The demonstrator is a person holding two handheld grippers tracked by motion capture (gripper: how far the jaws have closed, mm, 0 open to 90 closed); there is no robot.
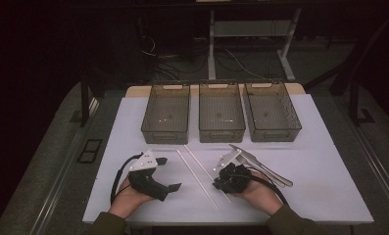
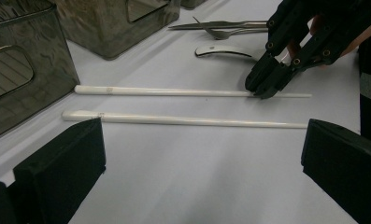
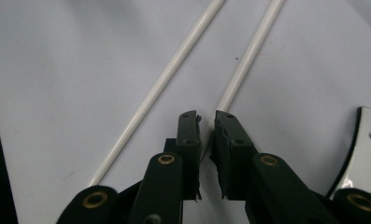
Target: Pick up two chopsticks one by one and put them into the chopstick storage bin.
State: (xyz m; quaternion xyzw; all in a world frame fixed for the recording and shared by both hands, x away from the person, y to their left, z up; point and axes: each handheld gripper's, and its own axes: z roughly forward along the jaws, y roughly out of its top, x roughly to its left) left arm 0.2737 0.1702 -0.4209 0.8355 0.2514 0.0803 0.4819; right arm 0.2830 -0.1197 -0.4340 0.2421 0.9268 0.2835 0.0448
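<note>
Right claw (image 3: 207, 122) is pinching the thin end of one white chopstick (image 3: 248, 58) lying on the tabletop (image 1: 309, 147). Left claw (image 2: 202, 154) is spread wide, holding nothing.

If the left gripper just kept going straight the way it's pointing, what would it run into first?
Most likely the nearer white chopstick, which lies across the path of the open left gripper. Beyond it lie the second chopstick and the right gripper; depth is uncertain.
</note>
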